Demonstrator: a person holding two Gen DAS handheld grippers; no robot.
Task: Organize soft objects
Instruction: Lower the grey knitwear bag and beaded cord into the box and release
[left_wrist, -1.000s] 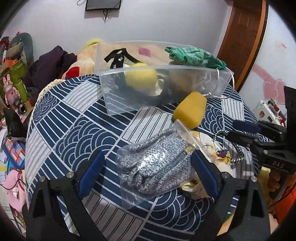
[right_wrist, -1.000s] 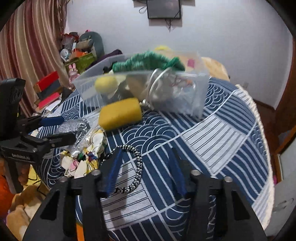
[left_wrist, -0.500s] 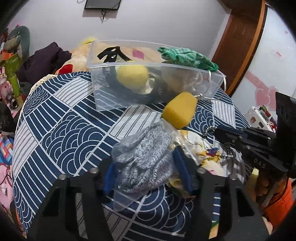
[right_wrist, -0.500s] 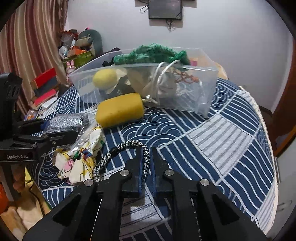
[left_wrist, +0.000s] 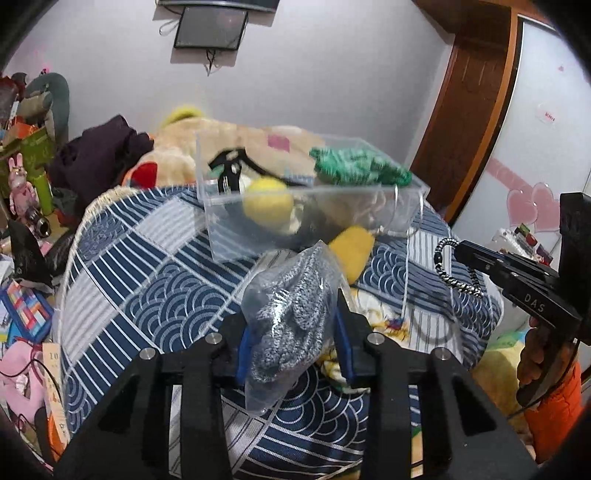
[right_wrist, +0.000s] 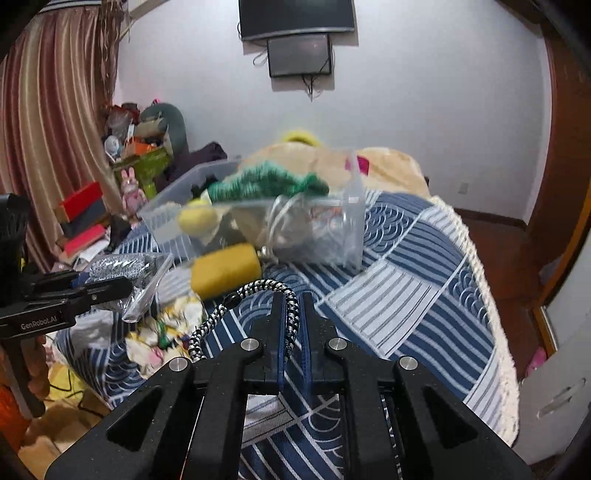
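Note:
My left gripper (left_wrist: 293, 334) is shut on a clear bag of grey knit gloves (left_wrist: 291, 314) and holds it above the blue patterned cloth (left_wrist: 147, 280); the bag also shows in the right wrist view (right_wrist: 122, 267). My right gripper (right_wrist: 293, 314) is shut on a black-and-white braided cord loop (right_wrist: 236, 310), lifted off the cloth; the loop also shows in the left wrist view (left_wrist: 448, 273). A clear plastic bin (left_wrist: 388, 206) beyond holds a yellow ball (left_wrist: 267, 205), green knit gloves (left_wrist: 354, 170) and other soft items. A yellow sponge (right_wrist: 225, 269) lies in front of the bin.
A floral cloth (right_wrist: 162, 328) lies on the table near its left edge. A beige plush (left_wrist: 221, 140) and dark clothing (left_wrist: 99, 151) lie behind the bin. Shelves with toys and books (right_wrist: 81, 218) stand left. A wooden door (left_wrist: 465, 122) is at right.
Both grippers closed and lifted: the left took hold of the glove bag, the right took hold of the braided cord. Both objects are now off the cloth.

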